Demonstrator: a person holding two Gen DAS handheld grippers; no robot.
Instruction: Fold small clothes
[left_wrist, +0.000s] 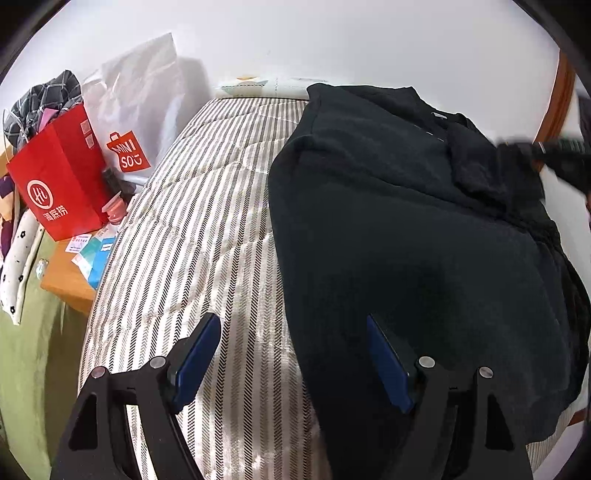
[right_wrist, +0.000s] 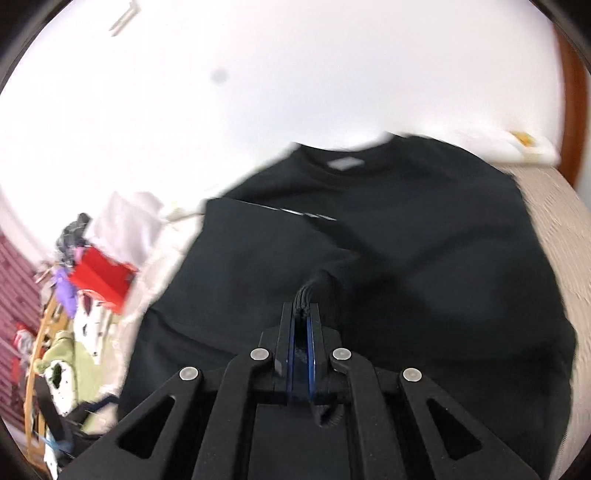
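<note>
Soft, limp sweatshirt (left_wrist: 406, 229) on the bed (left_wrist: 207, 221) — right gripper (right_wrist: 303, 314) pinches its cuff; left gripper (left_wrist: 291, 354), fingers spread, should take the hem edge.

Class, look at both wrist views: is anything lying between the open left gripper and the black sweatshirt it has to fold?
Nothing visible does. The left gripper hangs open over the sweatshirt's near edge on the striped bedcover. The right gripper already pinches the sleeve cuff.
</note>
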